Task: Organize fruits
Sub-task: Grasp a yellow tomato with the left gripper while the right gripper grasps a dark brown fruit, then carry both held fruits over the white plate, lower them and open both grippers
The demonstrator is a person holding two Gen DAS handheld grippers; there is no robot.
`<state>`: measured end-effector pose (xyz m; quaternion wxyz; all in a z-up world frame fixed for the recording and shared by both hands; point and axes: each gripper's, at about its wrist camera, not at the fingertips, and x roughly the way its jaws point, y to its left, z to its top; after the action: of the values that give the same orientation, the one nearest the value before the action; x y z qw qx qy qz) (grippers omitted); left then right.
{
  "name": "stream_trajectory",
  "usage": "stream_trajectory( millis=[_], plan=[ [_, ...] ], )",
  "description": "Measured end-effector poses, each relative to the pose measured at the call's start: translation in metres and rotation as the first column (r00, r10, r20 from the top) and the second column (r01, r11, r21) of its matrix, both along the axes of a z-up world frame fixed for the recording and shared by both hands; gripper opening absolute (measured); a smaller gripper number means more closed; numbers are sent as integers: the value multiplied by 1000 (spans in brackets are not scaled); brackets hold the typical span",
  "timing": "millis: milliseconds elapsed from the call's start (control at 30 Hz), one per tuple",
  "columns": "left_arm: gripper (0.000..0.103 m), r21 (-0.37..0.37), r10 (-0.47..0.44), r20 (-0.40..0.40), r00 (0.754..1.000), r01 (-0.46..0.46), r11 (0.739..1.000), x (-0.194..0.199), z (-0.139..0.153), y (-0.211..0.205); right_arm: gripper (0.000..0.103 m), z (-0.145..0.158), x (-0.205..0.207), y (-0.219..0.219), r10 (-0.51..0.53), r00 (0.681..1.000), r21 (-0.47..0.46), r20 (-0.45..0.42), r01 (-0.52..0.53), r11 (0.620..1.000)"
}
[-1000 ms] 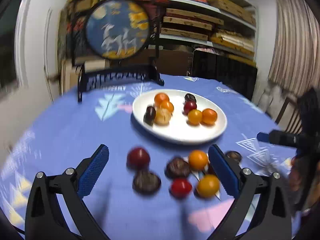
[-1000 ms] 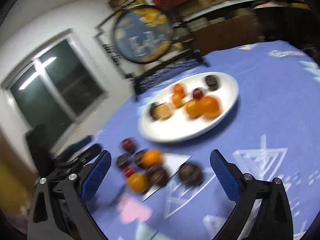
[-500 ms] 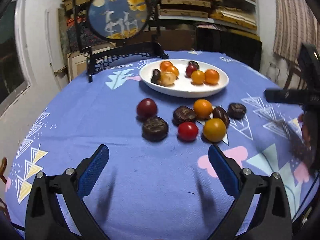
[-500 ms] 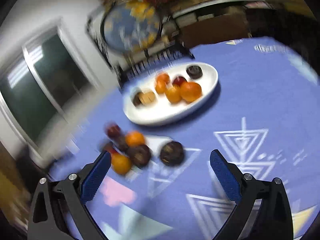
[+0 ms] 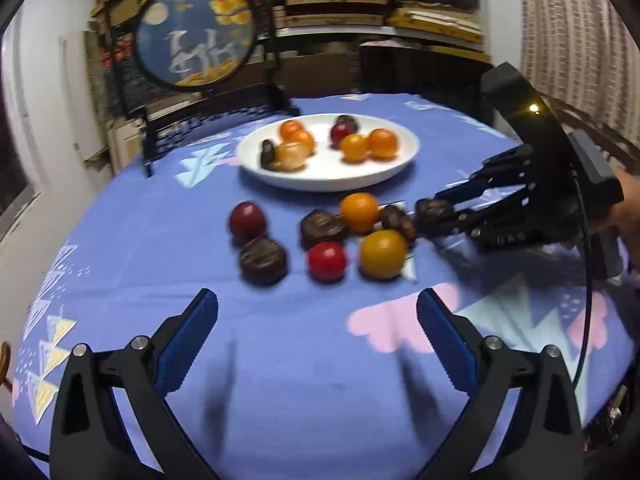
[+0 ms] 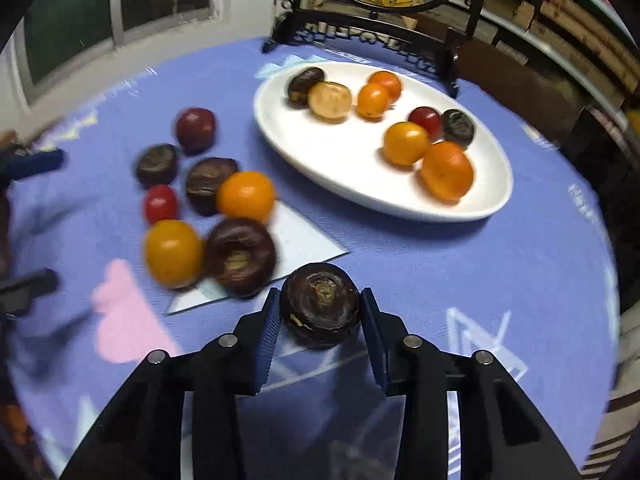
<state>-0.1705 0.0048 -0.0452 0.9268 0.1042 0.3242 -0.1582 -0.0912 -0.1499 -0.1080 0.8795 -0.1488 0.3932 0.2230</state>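
Since the earlier frames: right gripper [image 6: 321, 312] has swung in over the loose fruit and its jaws have just been closing, with a dark brown fruit [image 6: 320, 305] between them; the blue pads now press on both of its sides. A second ago those jaws stood wide and held nothing.

Item, right gripper: clamped on the dark brown fruit, pointing down at the blue patterned tablecloth [image 6: 480, 272]. Whether the fruit is lifted off the cloth yet or rests on it cannot be told.

Item, left gripper [image 5: 316, 320]: jaws wide apart, nothing between them, hovering over bare cloth on the near side of the loose fruit.

Item, loose fruit on cloth, just beyond the held one: second dark brown fruit [image 6: 240, 260] touching a yellow fruit [image 6: 173, 254]; orange fruit [image 6: 246, 197]; small red fruit [image 6: 161, 203]; two more dark ones and a deep red one behind. Some blurred.

Item, white oval plate [image 6: 360, 184]: beyond the loose group, already holding eight fruits in two clusters, with bare space in the middle and at the near rim.

Step in hand, as judged: pick-up of one loose fruit for the plate. Next move calls for a clean lift, carry over the near rim, and release onto bare plate without nudging the fruits already there, which look round and prone to roll.
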Motion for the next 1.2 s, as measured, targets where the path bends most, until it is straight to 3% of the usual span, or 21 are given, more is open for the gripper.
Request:
stream_trajectory(
  millis=[167, 200, 233, 300, 367, 467, 533, 733, 833, 967, 1033, 1067, 1200],
  plan=[
    [97, 9, -129, -33, 991, 130, 992, 14, 0, -39, 40, -3, -18, -19, -61, 998, 80, 22, 59, 995],
    [90, 47, -148, -43, 988, 150, 988, 19, -4, -51, 40, -5, -18, -22, -69, 998, 93, 9, 68, 993],
    [75, 72, -162, -53, 985, 165, 984, 23, -7, -57, 40, -6, -18, -27, -80, 997, 104, -8, 80, 991],
    [60, 107, -187, -120, 975, 200, 974, 37, -17, -68, 40, -1, -22, -32, -88, 996, 116, 9, 86, 990],
    [53, 124, -155, -151, 976, 175, 977, 49, -23, -69, 40, -2, -19, -34, -89, 996, 115, 9, 87, 990],
    [47, 65, -166, -211, 963, 183, 981, 63, -25, -64, 40, -5, -18, -37, -88, 996, 127, -9, 88, 988],
    [37, 74, -157, -226, 962, 177, 981, 67, -28, -65, 40, -4, -20, -37, -84, 997, 136, -3, 83, 987],
    [37, 92, -153, -208, 966, 175, 980, 56, -27, -60, 40, -4, -28, -30, -53, 999, 132, -12, 54, 990],
    [37, 112, -157, -175, 972, 179, 978, 39, -23, -47, 40, -7, -39, -20, 12, 999, 122, -31, -8, 992],
    [37, 123, -154, -179, 972, 178, 976, 23, -23, -26, 41, -10, -49, -10, 15, 1000, 58, -19, -14, 998],
    [37, 136, -127, -194, 973, 155, 979, 22, -28, -15, 57, -12, -49, -9, -15, 1000, 30, -9, 15, 999],
    [37, 130, -117, -195, 974, 144, 981, 23, -29, -9, 72, -12, -48, -10, -35, 999, 25, -4, 35, 999],
    [37, 100, -87, -209, 974, 110, 989, 29, -30, -3, 73, -10, -47, -9, -36, 999, 55, -7, 37, 998]
  ],
)
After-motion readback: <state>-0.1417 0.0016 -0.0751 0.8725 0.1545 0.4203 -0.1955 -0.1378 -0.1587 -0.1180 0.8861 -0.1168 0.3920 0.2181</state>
